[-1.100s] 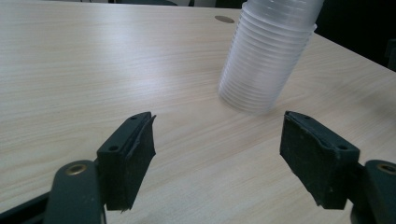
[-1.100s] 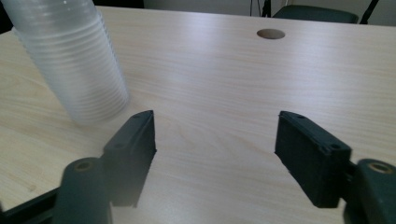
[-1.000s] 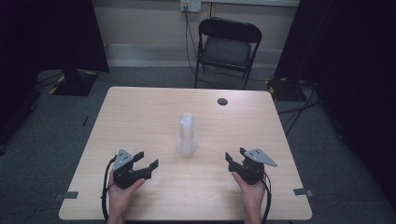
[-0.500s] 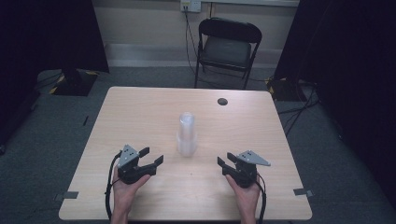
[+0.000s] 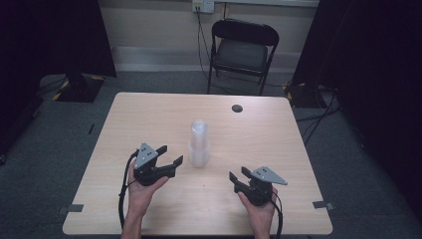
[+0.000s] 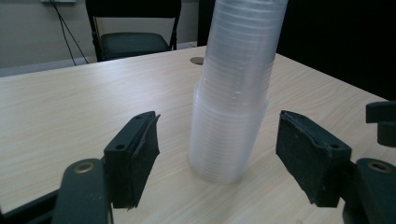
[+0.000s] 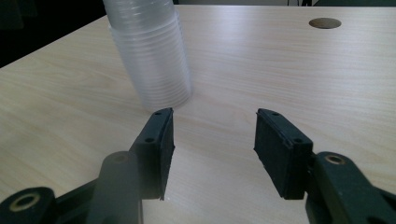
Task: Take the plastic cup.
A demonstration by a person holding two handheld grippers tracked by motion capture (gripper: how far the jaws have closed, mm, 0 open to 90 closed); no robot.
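Standing mid-bench, upright, is a tall stack of clear plastic cups, a folding chair behind the far edge and a small dark round hole near that edge. Left tool sits just left of the stack, jaws apart and having just been opening, stack between them in the left gripper view, untouched. Right tool near the front right, jaws apart, having just widened, nothing between.

The open left tool frames an upright stack of clear cups, untouched.
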